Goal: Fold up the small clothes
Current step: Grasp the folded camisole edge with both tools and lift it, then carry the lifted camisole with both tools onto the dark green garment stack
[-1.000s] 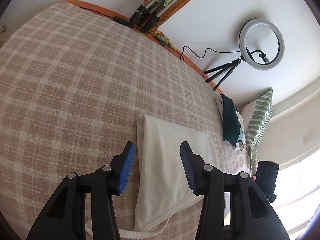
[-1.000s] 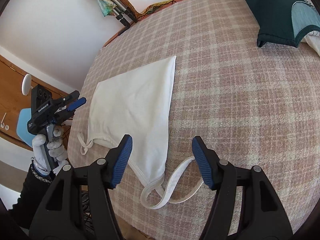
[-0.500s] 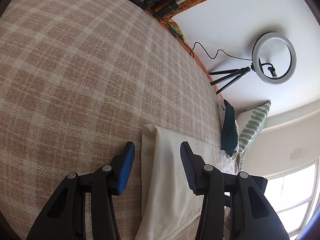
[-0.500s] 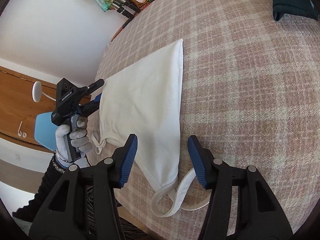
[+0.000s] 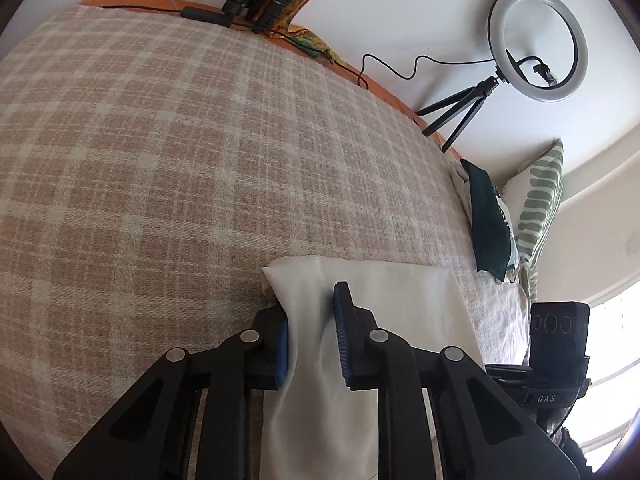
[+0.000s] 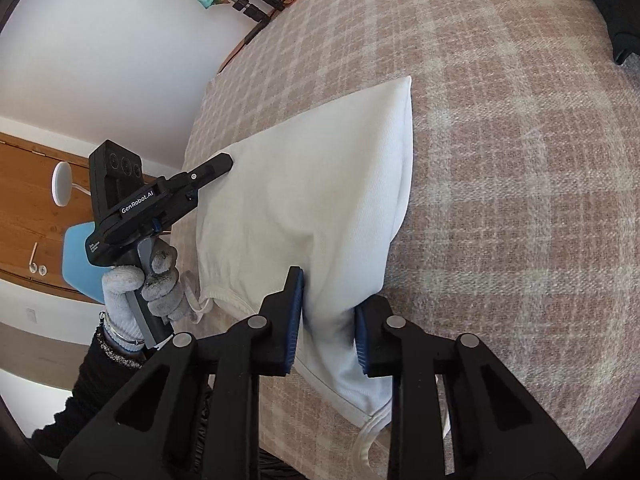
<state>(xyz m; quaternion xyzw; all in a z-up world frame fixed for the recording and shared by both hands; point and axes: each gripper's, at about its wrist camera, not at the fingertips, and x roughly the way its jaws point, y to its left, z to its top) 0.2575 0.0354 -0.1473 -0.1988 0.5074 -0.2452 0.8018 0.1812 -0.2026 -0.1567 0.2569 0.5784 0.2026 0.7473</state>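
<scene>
A small white top (image 6: 304, 184) with thin straps lies folded on the plaid bedcover (image 6: 500, 160). My right gripper (image 6: 326, 320) is shut on the top near its strap end, with cloth bunched between the blue pads. My left gripper (image 5: 310, 336) is shut on the top (image 5: 400, 300) near its far corner. The left gripper also shows in the right wrist view (image 6: 208, 172), held by a gloved hand at the top's left edge. A loose strap (image 6: 372, 436) trails under the right gripper.
A dark green garment (image 5: 486, 220) and a striped pillow (image 5: 538, 204) lie at the bed's far right. A ring light on a tripod (image 5: 540, 44) stands behind the bed. Tripod legs and a cable (image 5: 256, 4) rest at the bed's far edge.
Both grippers have come down onto the white top and closed on it. The cloth now bunches between each pair of pads.
</scene>
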